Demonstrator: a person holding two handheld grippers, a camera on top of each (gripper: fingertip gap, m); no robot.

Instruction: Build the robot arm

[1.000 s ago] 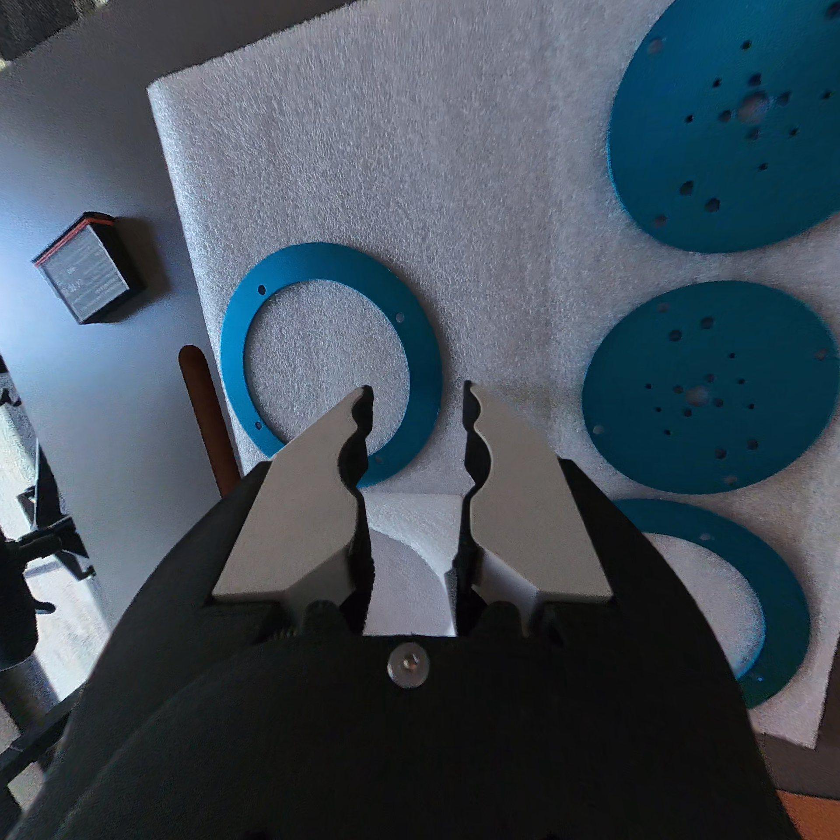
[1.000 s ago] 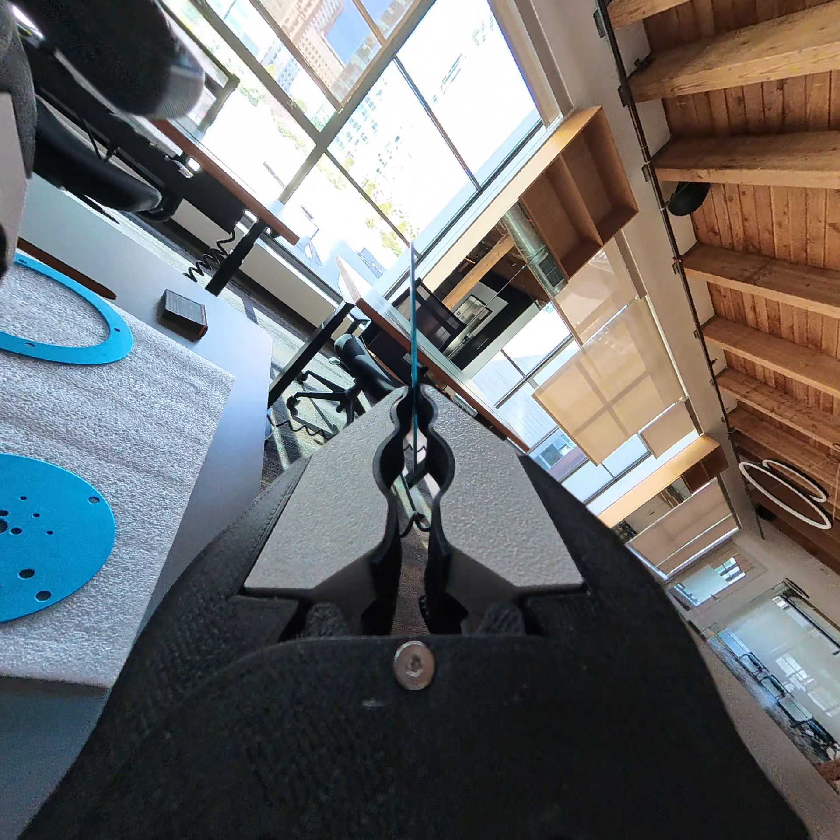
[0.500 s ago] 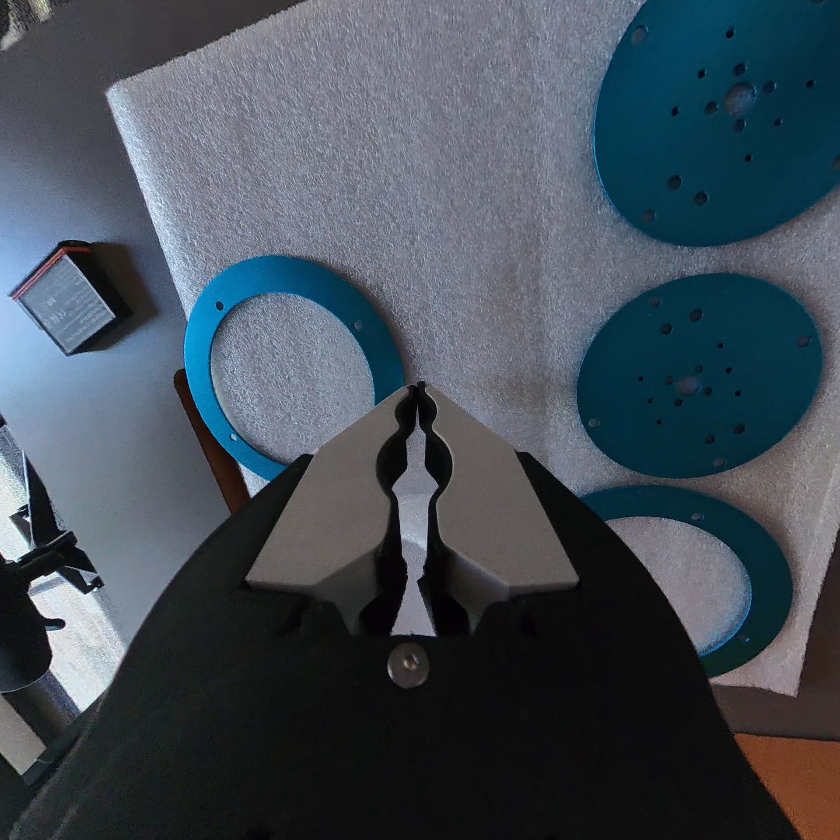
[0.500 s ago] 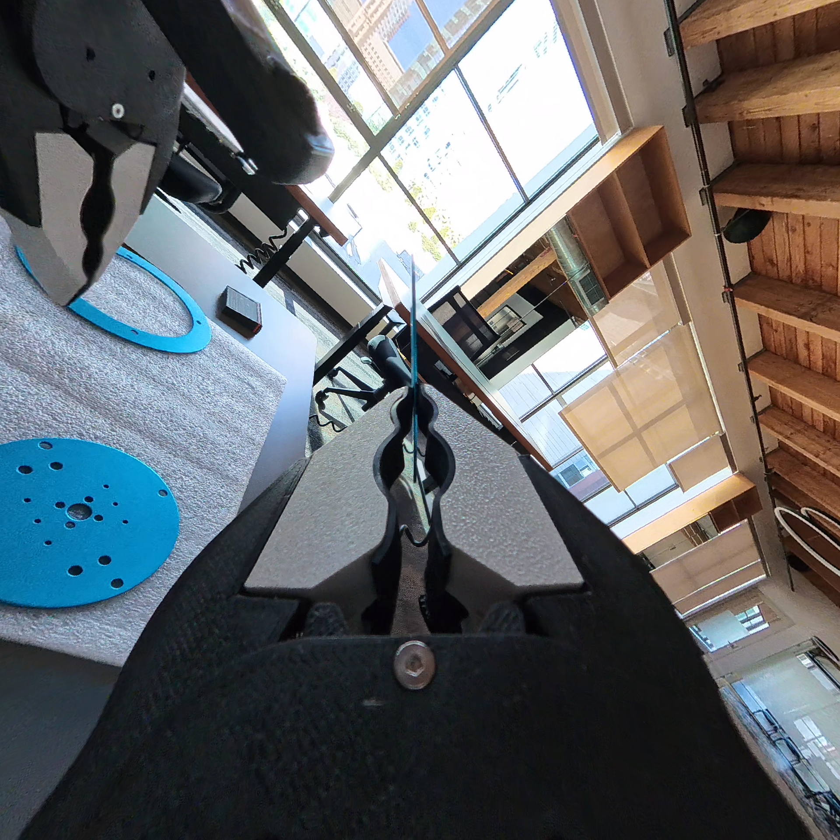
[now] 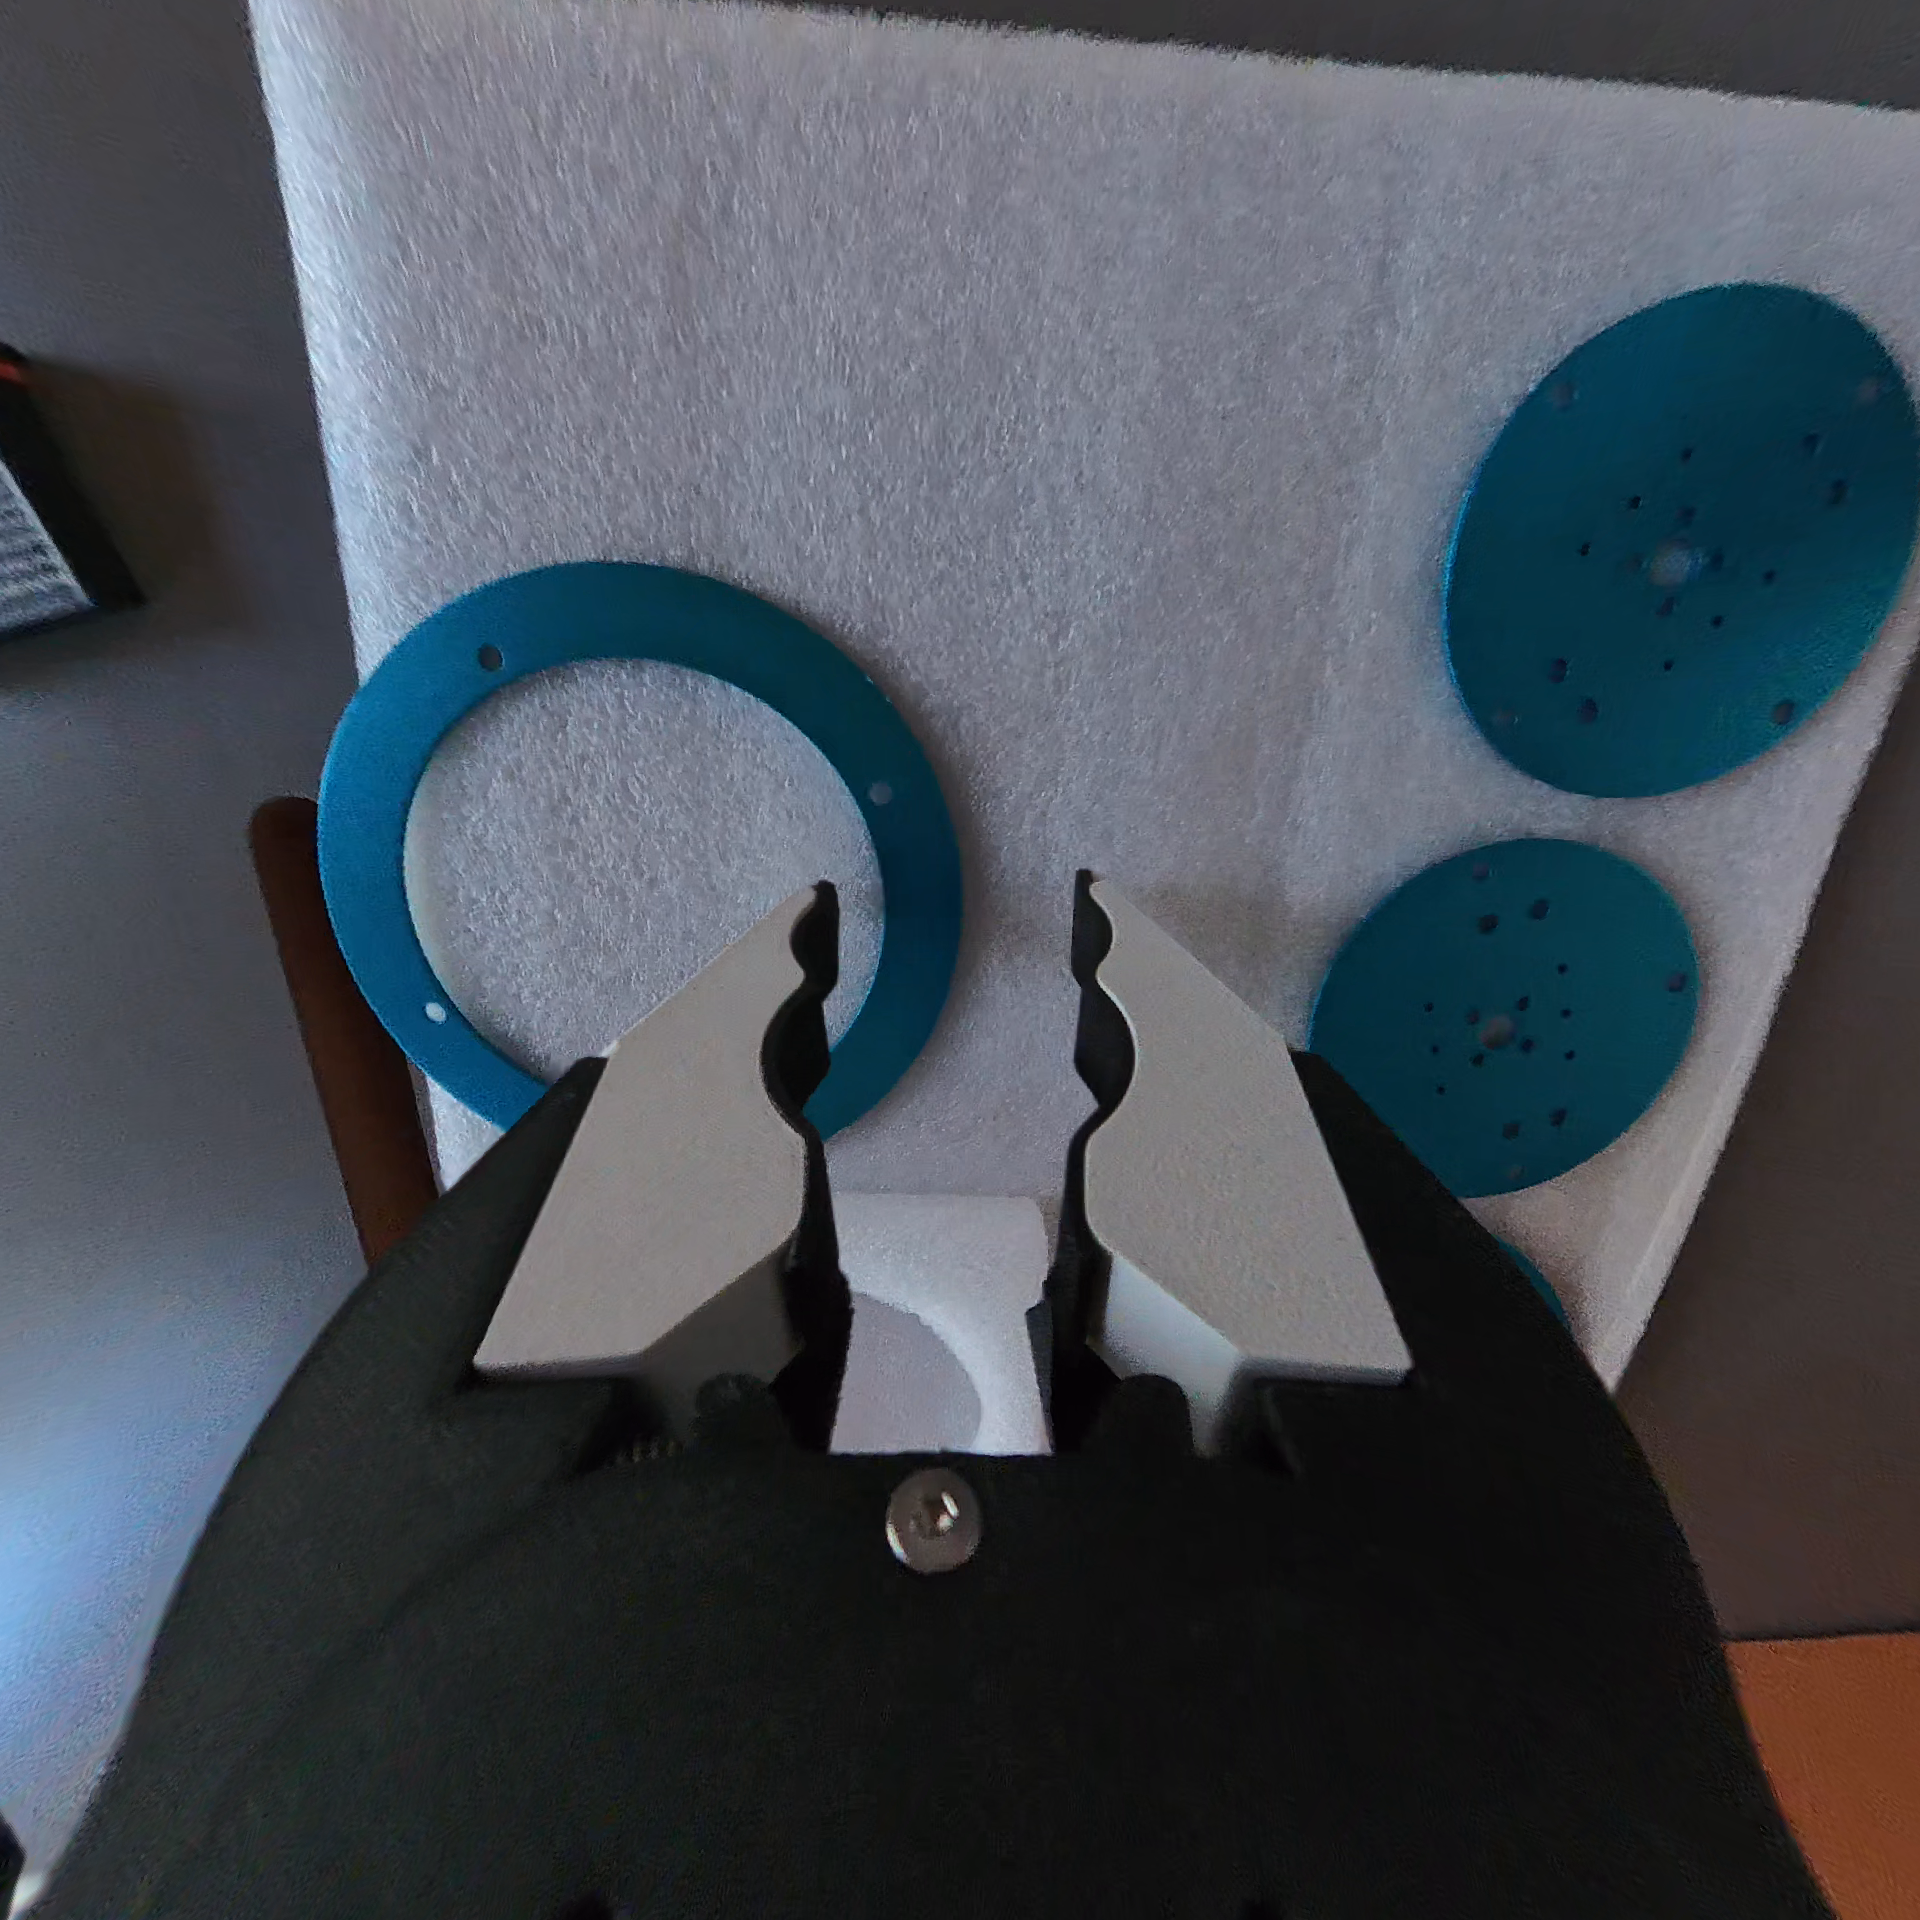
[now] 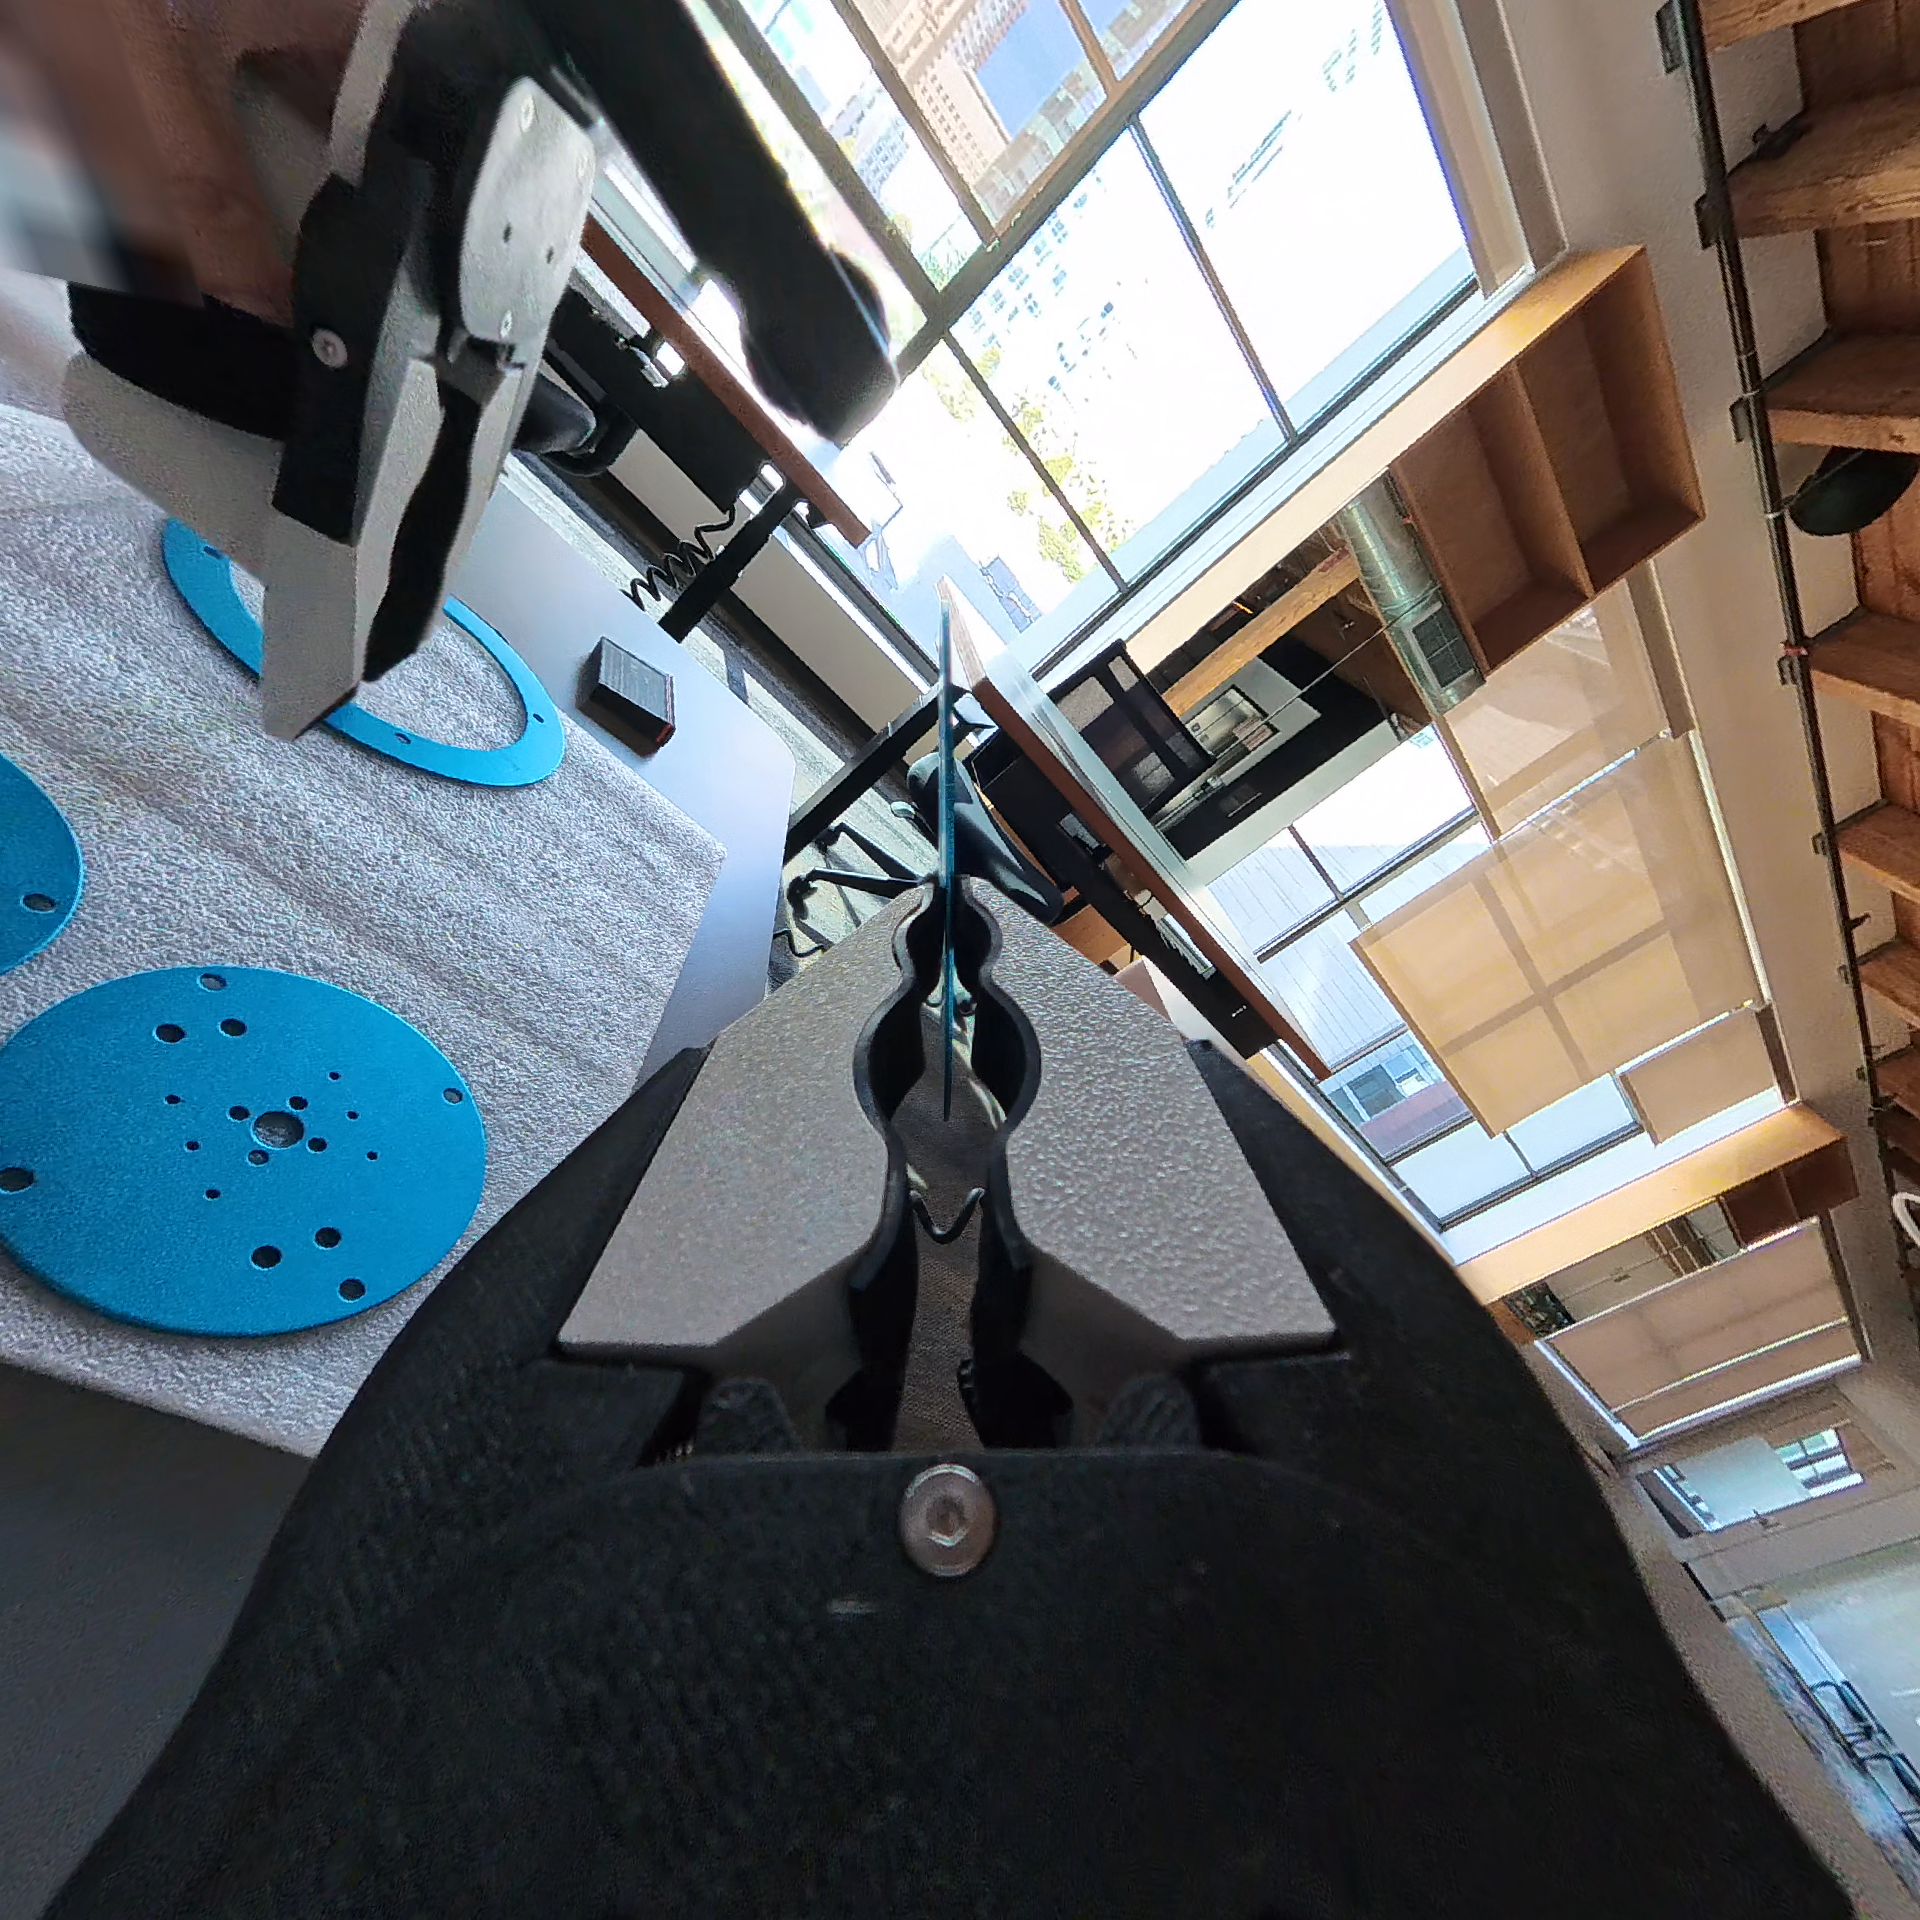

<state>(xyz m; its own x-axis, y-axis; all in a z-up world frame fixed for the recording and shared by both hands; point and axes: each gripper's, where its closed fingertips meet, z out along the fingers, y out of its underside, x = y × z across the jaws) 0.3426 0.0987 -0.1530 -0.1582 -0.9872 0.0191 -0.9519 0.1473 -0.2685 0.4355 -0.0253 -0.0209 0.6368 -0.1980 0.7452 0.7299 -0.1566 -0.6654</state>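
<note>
My left gripper (image 5: 954, 883) is open and empty, low over a white foam sheet (image 5: 1039, 416). Its left fingertip hangs over the right rim of a flat blue ring (image 5: 364, 831). Two blue drilled discs (image 5: 1683, 540) (image 5: 1507, 1018) lie to its right. A second blue ring (image 5: 1538, 1288) peeks out behind the right finger. My right gripper (image 6: 948, 894) is shut on a thin blue plate (image 6: 945, 748), seen edge-on and held up in the air beside the table. The right wrist view also shows the left gripper (image 6: 343, 686) over the ring (image 6: 499, 748), and a disc (image 6: 229, 1143).
A small black box (image 6: 634, 691) sits on the grey table (image 6: 727, 748) past the foam's corner. A brown strip (image 5: 322, 1018) lies along the foam's left edge. Desks, office chairs, large windows and wooden ceiling beams fill the background. Across from one pair of fingers to the other is roughly 20 cm.
The left gripper was open a second ago, shut half a second ago, and is open again now, closer to the ring. The right gripper keeps hold of the thin plate.
</note>
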